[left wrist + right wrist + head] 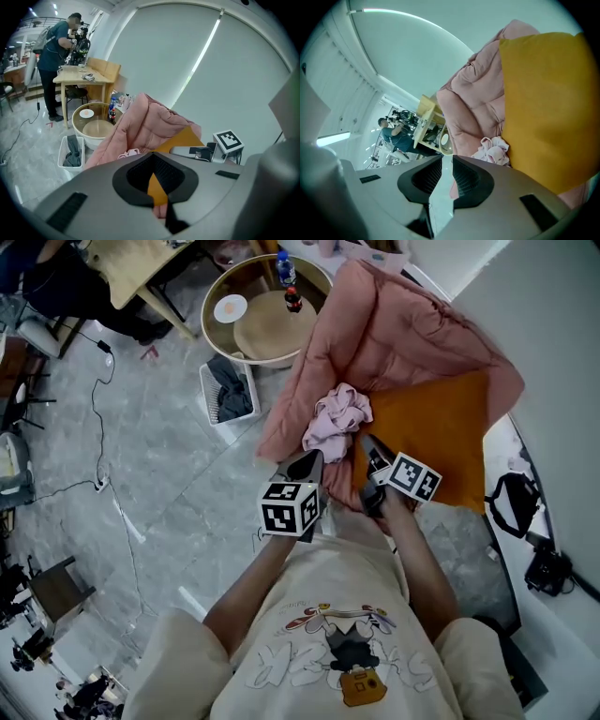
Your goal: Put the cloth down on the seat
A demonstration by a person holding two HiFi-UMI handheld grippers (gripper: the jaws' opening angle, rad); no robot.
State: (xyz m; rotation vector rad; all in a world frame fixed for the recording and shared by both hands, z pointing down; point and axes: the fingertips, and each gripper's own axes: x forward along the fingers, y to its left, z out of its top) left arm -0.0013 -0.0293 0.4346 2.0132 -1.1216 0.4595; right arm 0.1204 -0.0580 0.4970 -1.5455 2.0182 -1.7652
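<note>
Pink cloth (337, 418) lying crumpled on seat (441, 427), touching quilt (394, 334), just past both tips. Left gripper (311, 461) jaws sitting pinched together, empty. Right gripper (367, 441) jaws closing, nothing between. Worry: right jaws nipping stray fold, dragging cloth off near edge.

Pale pink cloth (337, 418), orange seat (441, 432), pink quilt (394, 329)
</note>
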